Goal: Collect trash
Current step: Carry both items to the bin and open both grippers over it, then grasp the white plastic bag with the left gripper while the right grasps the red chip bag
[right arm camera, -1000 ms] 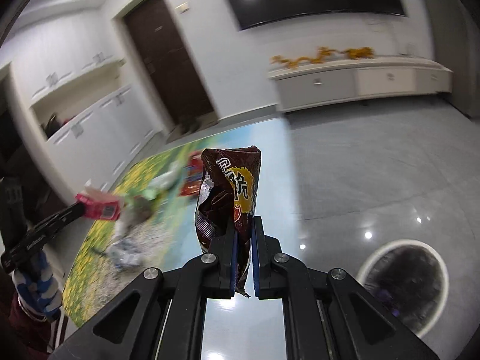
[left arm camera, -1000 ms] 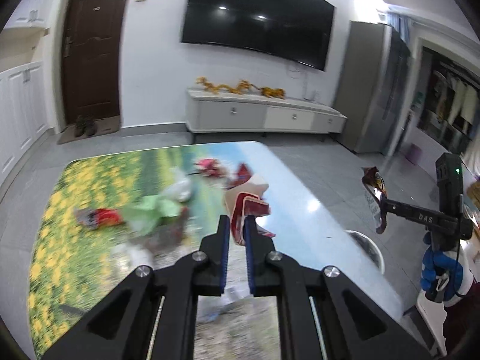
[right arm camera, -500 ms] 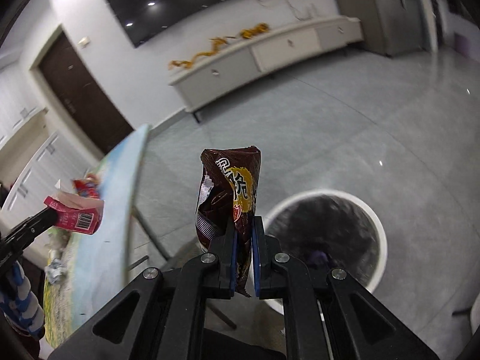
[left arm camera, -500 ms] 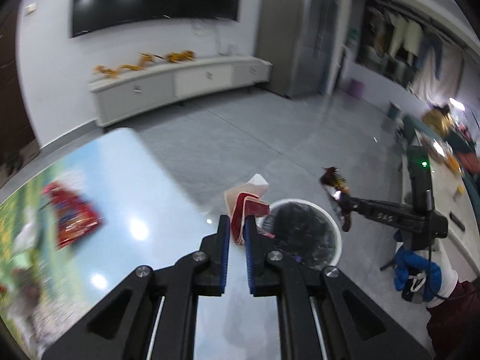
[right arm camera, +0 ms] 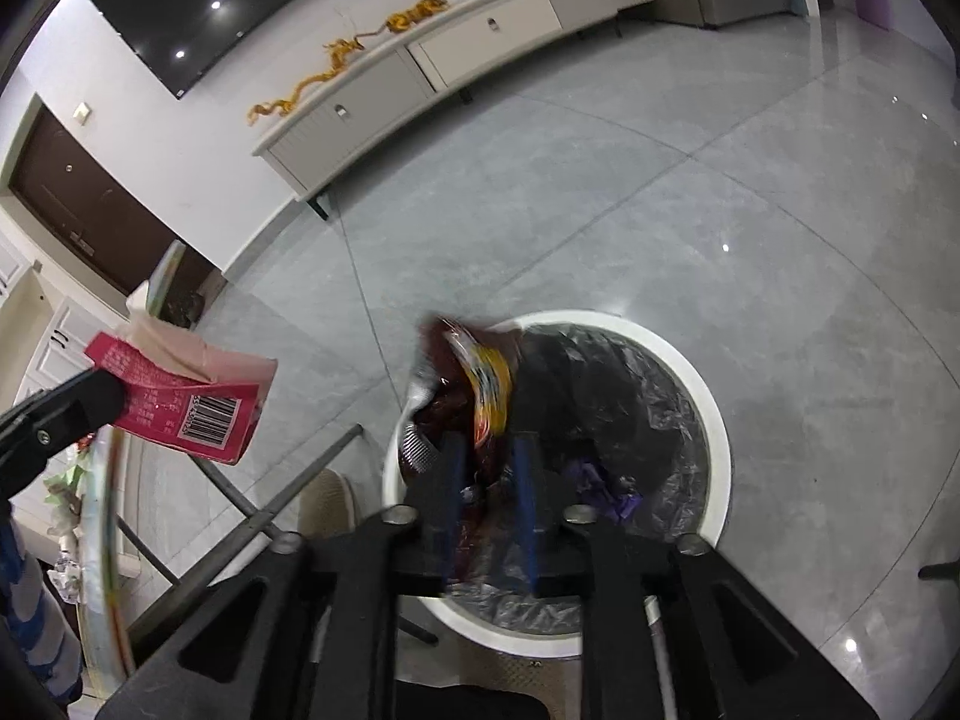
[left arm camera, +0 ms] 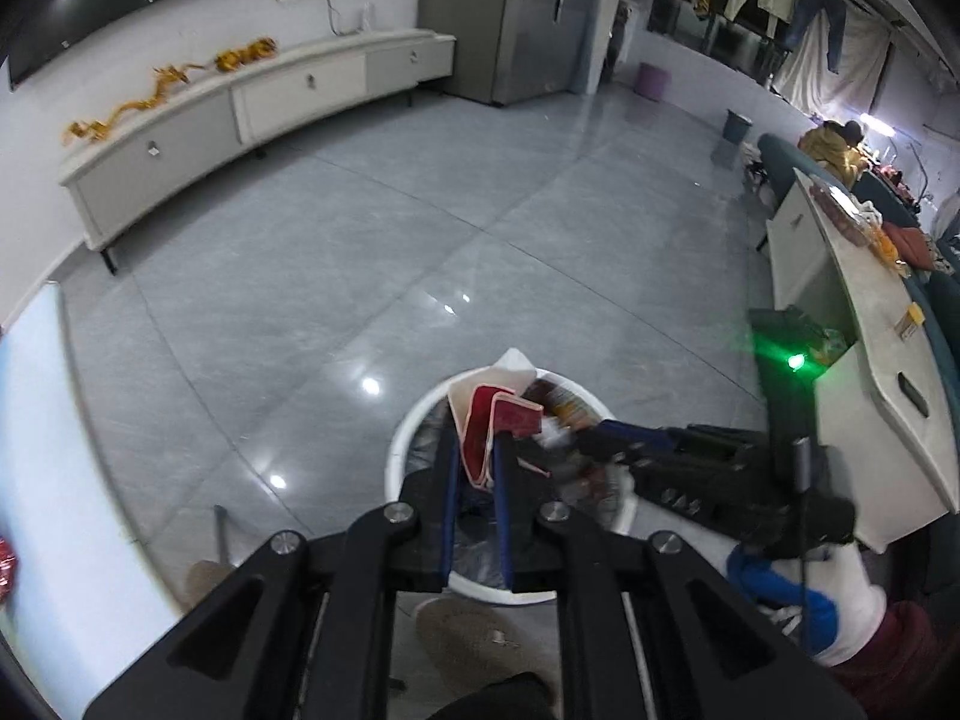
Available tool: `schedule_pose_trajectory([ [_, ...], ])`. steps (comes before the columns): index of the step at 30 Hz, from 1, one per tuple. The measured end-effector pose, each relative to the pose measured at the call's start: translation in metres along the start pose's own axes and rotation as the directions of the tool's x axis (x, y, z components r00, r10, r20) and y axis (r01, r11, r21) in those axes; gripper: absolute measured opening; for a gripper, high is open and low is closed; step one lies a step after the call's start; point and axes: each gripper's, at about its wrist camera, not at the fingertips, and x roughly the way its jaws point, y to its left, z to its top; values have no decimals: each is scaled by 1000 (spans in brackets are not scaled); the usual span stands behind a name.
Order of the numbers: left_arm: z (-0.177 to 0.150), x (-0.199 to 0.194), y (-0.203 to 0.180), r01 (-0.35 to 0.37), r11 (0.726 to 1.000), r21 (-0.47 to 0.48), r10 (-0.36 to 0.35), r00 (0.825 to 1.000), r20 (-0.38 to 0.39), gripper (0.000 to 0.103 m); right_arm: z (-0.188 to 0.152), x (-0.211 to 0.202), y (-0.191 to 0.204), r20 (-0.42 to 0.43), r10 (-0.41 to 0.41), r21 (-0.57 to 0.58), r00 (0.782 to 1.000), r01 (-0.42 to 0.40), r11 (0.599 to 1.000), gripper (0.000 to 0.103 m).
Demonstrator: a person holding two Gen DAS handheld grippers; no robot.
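Right claw (right arm camera: 486, 468) is hanging over the bin (right arm camera: 708, 414), lower centre of its frame, jaws parted wider than the wrapper (right arm camera: 474, 372) between them. Wrapper is blurred and tilting, looking more like it is slipping out than being held; cannot tell whether either pad is touching it. Positioned above the liner so the drop should land inside, by my reading.

Left claw (left arm camera: 477, 468) is sitting low centre in its own frame, also over the bin (left arm camera: 399, 450). Jaws are slightly apart, pinching a pink carton (left arm camera: 492, 426) by its torn-open end. In the right view the carton (right arm camera: 192, 402) is jutting out at middle left, barcode side showing, beside the bin rim rather than clearly above the opening.

Bin already has a few scraps lying in the liner. Table edge (right arm camera: 114, 516) is showing at lower left with litter left on it, so collecting looks only partly done.

Risk, as I judge it: carton falling short onto the floor unless brought further over.
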Motion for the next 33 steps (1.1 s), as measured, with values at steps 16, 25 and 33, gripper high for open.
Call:
schedule_pose_trajectory([
  [16, 10, 10, 0, 50, 996, -70, -50, 999, 2, 46, 1, -22, -20, 41, -60, 43, 997, 59, 997, 42],
  [25, -8, -50, 12, -30, 994, -104, 45, 989, 142, 46, 4, -62, 11, 123, -55, -23, 991, 58, 998, 43],
  [33, -45, -111, 35, -90, 991, -104, 108, 978, 179, 46, 2, -97, 60, 183, -11, -113, 983, 32, 993, 43],
])
